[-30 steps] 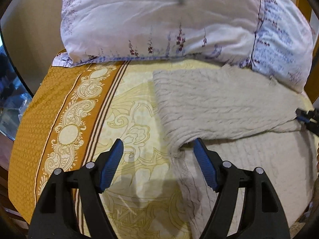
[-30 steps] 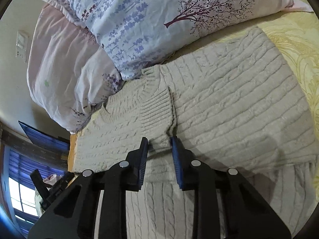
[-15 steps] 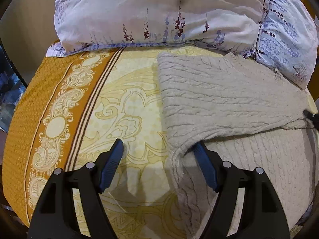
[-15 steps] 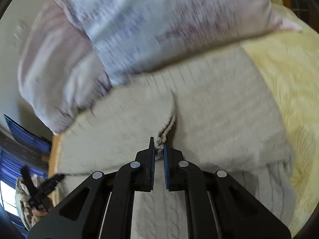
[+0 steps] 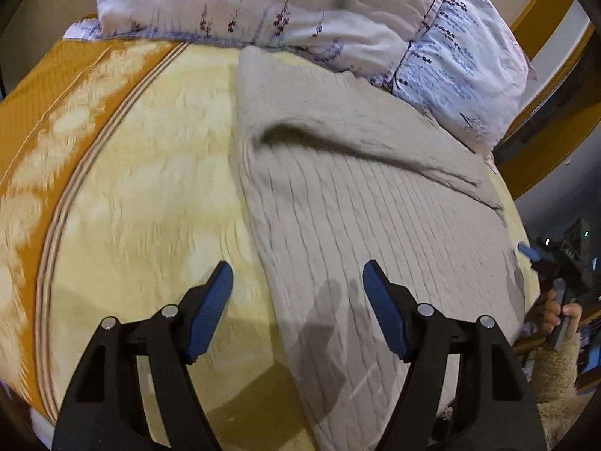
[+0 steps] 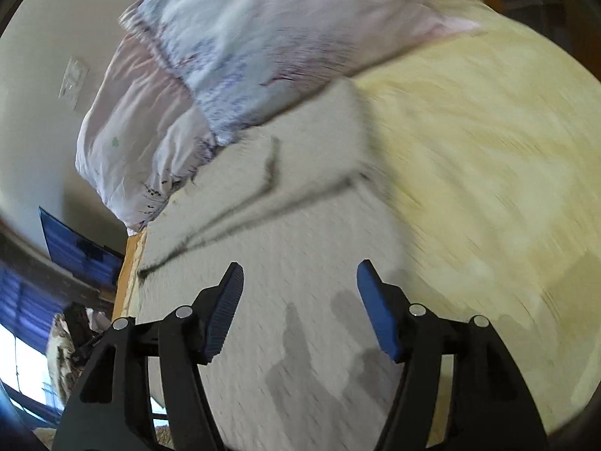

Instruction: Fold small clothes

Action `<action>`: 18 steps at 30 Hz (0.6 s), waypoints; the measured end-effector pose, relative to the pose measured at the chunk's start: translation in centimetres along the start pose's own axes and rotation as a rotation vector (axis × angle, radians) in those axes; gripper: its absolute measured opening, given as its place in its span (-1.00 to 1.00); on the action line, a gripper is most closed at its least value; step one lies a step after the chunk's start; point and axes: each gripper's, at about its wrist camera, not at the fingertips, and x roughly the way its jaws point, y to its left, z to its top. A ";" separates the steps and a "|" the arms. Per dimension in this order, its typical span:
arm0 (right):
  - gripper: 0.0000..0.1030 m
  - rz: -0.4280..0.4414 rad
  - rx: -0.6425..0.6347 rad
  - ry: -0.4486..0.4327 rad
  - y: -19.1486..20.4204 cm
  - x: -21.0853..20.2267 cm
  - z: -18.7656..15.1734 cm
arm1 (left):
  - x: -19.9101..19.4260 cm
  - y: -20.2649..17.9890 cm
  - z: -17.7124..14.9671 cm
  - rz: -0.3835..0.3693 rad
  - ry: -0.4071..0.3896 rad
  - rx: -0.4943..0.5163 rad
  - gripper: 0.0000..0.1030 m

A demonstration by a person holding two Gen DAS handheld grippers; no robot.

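Half a second ago the right tool (image 6: pixel 300 300) was pressed together on a bunched fold of the beige cable-knit sweater (image 5: pixel 357 203); now its blue pads are spread wide with nothing between them, and it hangs above the sweater's flat knit in the lower middle of the right wrist view, which is heavily smeared by motion. The left tool (image 5: pixel 296 300) is spread as before, but where its right pad sat against the sweater's edge, both pads now hover clear of the cloth, one over the bedspread (image 5: pixel 150 188) and one over the knit. The sweater lies on the bed in the centre and right of the left wrist view, with a sleeve folded across its upper part as a diagonal ridge running toward the right edge. No brand, label or readable writing shows anywhere. The bedspread is pale yellow with an orange patterned border at the left of the left wrist view. Floral pillows (image 5: pixel 300 11) in white, pink and lilac lie along the top of both views, touching the sweater's upper edge. A pale wall with a light switch plate (image 6: pixel 73 82) fills the upper left of the right wrist view, and a dark screen (image 6: pixel 75 248) sits at the left edge below it.
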 end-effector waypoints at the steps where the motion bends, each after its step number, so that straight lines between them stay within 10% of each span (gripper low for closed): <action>1: 0.27 -0.006 0.015 0.002 -0.7 -0.6 -0.6 | -0.3 -0.2 -0.5 -0.014 0.000 0.000 0.37; 18: -0.41 0.246 0.123 0.124 -3.4 -1.5 -8.1 | -3.2 -1.2 -8.0 -0.274 0.004 -0.135 -0.12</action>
